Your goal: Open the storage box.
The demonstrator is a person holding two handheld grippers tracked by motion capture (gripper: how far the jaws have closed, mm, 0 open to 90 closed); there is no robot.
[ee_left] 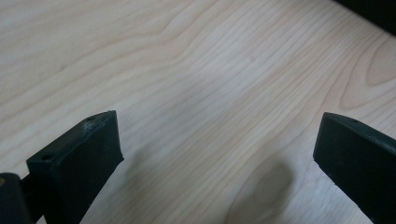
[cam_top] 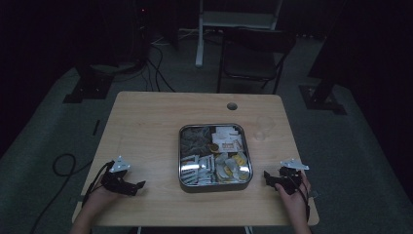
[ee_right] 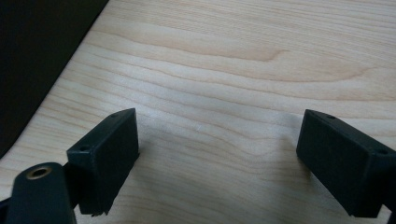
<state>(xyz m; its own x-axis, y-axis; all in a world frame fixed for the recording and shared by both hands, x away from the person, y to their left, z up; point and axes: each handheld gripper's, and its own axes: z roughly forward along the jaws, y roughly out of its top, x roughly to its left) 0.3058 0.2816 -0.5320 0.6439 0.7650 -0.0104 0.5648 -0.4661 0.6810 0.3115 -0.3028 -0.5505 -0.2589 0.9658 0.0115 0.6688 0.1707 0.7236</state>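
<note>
Both the left gripper and right gripper are resting wide apart flanking the metal tin mid-table, risking nudging the nearby clear cup.

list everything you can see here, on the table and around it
table: one, light wood, centre, round hole near its far edge
tin: one, silver, square, open, mid-table between the two tongs
packets: several, white, near-left part of the tin
round pieces: several, gold and white, near-right part of the tin
clear cup: one, see-through, right of the tin
folding chair: one, dark, on the floor beyond the table
cables: black, on the floor at left
left tongs: black, open, near-left on the table
right tongs: black, open, near-right on the table
hands: two, one on each tongs
</note>
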